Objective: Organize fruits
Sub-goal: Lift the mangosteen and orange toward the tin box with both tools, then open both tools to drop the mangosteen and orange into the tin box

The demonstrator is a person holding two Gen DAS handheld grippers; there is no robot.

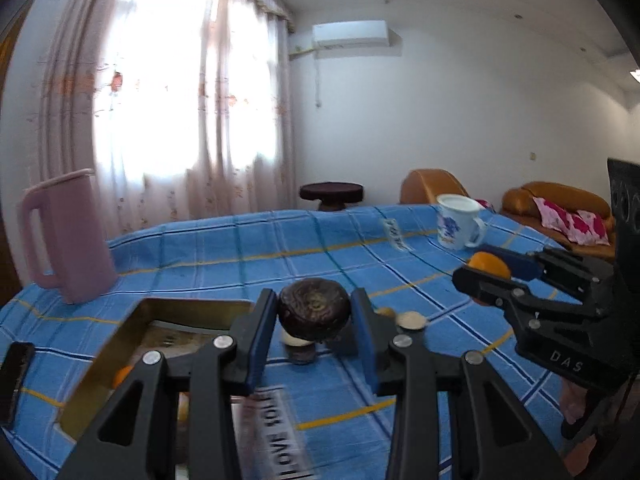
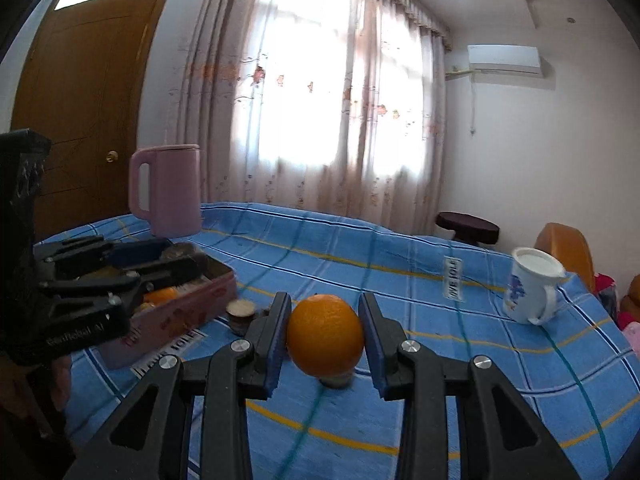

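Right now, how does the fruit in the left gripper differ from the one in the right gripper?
The dark fruit is brown and wrinkled; the orange is bright and smooth. The dark fruit looks flattened, the orange rounder. The left gripper holds its fruit beside the tin; the right gripper holds its own over bare cloth. Both are clamped and off the table.

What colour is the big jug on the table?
The jug is pale pink all over, handle too. It shows best in the right wrist view.

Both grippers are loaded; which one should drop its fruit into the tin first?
Left, probably. The left hand-held gripper grips the dark fruit right beside the open tin; the right hand-held gripper, holding the orange, is farther from it.
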